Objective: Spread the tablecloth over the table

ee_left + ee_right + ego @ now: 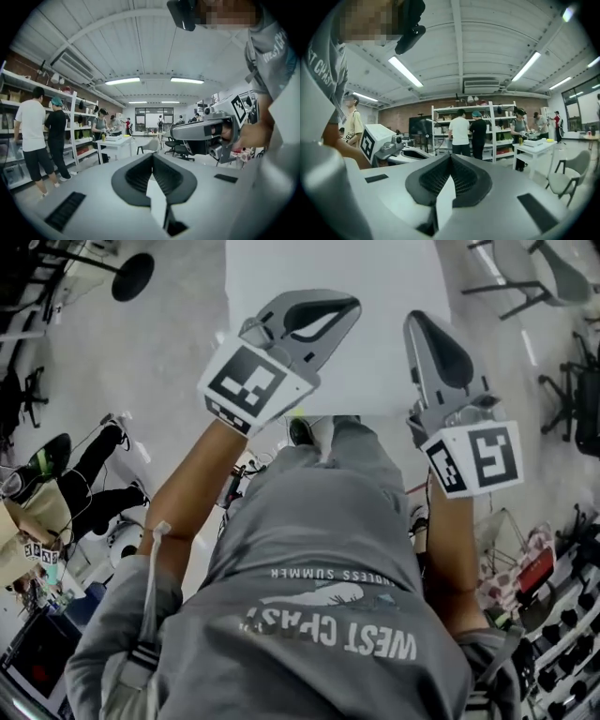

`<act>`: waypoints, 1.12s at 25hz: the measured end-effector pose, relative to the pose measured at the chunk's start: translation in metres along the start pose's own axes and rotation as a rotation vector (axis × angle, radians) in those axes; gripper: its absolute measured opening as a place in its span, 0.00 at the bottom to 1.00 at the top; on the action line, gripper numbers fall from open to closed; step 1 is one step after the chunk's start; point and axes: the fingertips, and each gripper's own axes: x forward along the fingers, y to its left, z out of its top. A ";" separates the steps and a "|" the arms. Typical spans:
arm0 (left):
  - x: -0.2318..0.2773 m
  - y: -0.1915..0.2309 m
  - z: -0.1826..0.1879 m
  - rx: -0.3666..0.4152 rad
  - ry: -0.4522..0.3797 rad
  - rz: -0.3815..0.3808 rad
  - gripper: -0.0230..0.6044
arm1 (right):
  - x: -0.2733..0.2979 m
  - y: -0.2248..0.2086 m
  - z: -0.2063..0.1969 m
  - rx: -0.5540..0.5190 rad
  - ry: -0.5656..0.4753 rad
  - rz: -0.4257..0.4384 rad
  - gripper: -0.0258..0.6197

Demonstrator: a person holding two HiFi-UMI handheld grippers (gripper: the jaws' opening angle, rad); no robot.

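Note:
The white tablecloth (337, 268) fills the top middle of the head view, its straight near edge just above the person's shoes; I cannot tell cloth from table there. Both grippers are raised close under the head camera and point away over it. My left gripper (349, 307) is shut on a white fold of cloth (157, 199), which shows between its black pads (136, 176). On the right, my right gripper (419, 322) is likewise shut on a white fold (445, 201). Each gripper view shows the other one alongside: the right gripper (187, 136) and the left gripper (405, 153).
Several people (35, 136) stand at metal shelves (497, 122) beside a small white table (534, 145). Office chairs (534, 277) stand at the far right and a round-based stand (131, 277) at the far left. Bags and boxes (37, 521) crowd the floor on both sides of the person.

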 end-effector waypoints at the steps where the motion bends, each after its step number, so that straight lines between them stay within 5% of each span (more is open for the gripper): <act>1: -0.011 0.002 0.012 0.012 -0.018 0.019 0.04 | 0.001 0.010 0.014 -0.027 -0.005 0.026 0.06; 5: -0.064 0.008 0.054 0.028 -0.084 0.096 0.04 | 0.003 0.048 0.053 -0.152 0.029 0.078 0.05; 12: -0.143 0.005 0.102 0.084 -0.149 0.188 0.04 | 0.000 0.106 0.105 -0.216 0.000 0.133 0.05; 28: -0.185 0.004 0.106 0.085 -0.172 0.234 0.04 | -0.004 0.121 0.120 -0.238 -0.012 0.100 0.05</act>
